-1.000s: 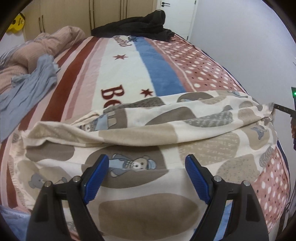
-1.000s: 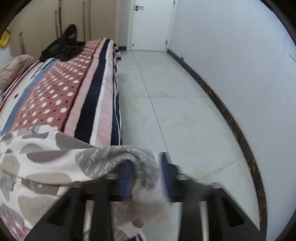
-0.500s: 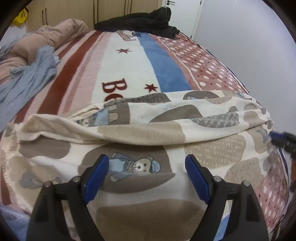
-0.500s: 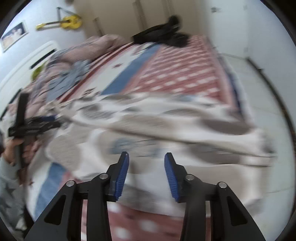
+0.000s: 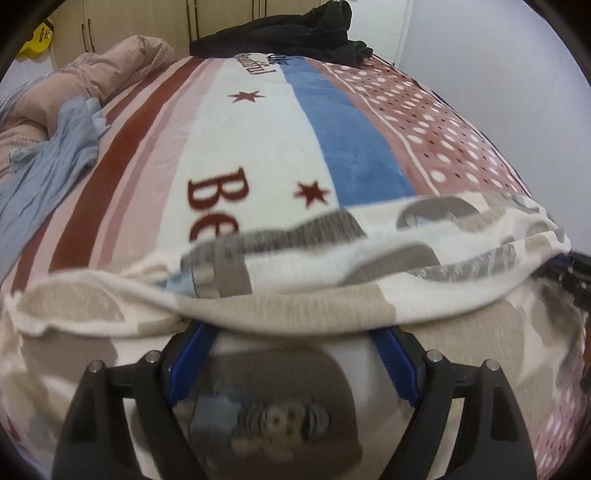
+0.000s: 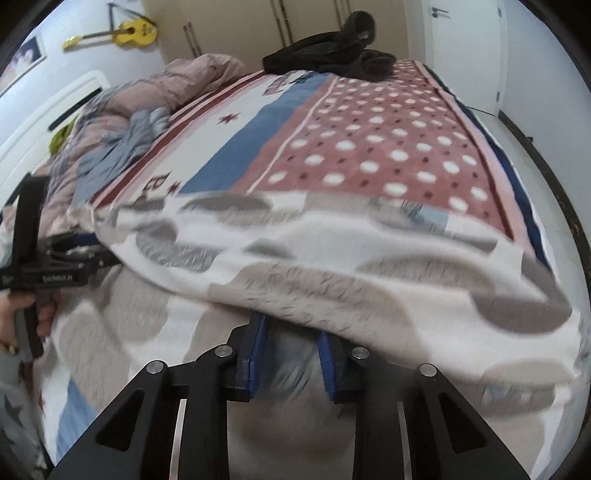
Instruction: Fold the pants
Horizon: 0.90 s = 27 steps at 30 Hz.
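The pants [image 5: 295, 280] are cream fleece with beige and grey patches and a teddy-bear print, lying crosswise on the near end of the bed; they also show in the right wrist view [image 6: 332, 266]. A raised fold of them runs across both views. My left gripper [image 5: 291, 332] is open, its blue pads pushed under that fold. My right gripper [image 6: 291, 328] is open with a narrower gap, its fingertips hidden under the fold near the pants' right end. Each gripper shows at the edge of the other's view.
The bed's striped and dotted blanket [image 5: 258, 147] stretches away behind the pants. A grey-blue garment [image 5: 48, 166] and a pink quilt [image 5: 110, 74] lie at the left, a black garment [image 5: 295, 29] at the far end. The floor [image 6: 546, 147] and wall lie right of the bed.
My right gripper let go of the pants' end, swung round to face the bed and slid under the fold. My left gripper moved forward under the fold, which has lifted.
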### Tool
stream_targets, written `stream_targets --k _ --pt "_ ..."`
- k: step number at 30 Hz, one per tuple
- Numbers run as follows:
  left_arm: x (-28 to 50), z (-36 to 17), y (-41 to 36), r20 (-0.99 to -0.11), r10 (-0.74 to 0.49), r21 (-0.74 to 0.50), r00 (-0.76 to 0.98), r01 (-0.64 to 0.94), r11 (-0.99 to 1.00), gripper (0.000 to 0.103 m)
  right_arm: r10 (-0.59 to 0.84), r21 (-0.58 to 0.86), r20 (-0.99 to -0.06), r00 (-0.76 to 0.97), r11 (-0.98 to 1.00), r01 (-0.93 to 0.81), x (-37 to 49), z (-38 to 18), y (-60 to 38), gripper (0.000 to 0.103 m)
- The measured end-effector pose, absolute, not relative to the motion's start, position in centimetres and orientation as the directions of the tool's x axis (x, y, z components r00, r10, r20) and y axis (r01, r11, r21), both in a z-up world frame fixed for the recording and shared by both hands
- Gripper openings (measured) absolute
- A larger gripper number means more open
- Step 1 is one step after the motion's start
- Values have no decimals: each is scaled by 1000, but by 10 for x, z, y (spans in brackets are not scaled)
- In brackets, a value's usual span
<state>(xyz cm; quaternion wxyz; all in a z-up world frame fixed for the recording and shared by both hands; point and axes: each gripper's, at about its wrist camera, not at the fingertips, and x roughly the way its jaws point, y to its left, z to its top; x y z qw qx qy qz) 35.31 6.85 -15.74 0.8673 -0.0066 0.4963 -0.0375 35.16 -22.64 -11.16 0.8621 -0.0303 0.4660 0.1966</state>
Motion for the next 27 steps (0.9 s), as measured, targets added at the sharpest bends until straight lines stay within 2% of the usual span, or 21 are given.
stream_targets --k 2,6,7,11,14,16,18,24,27 --pt "364 -155 69 -851 -56 -31 522 57 998 82 260 78 -814 520 935 -346 367 -109 -227 19" --pt "387 -147 77 -814 70 75 577 -15 997 82 234 89 -819 523 954 -288 400 -110 -236 19" --pt "394 -150 83 -827 73 67 557 -32 997 82 216 72 -817 535 958 -277 406 -109 -238 19" --pt "390 -148 95 -833 12 -16 554 -46 999 82 189 65 -818 544 969 -239 418 -107 -246 21" --pt "373 -136 93 -820 6 -18 573 -36 999 82 182 42 -806 563 967 -252 406 -98 -246 24" --pt "364 -129 91 -820 -18 -40 573 -26 999 89 211 63 -797 566 961 -270 391 -91 -245 35" --pt "349 -124 88 -822 -73 -91 565 -4 996 91 263 105 -789 555 948 -300 374 -86 -241 42" --pt "307 -110 85 -807 -111 -126 580 15 992 91 375 188 -786 491 902 -388 318 -89 -221 42" --pt "291 -111 88 -811 -167 -191 560 17 981 93 397 204 -792 464 888 -411 300 -97 -214 42"
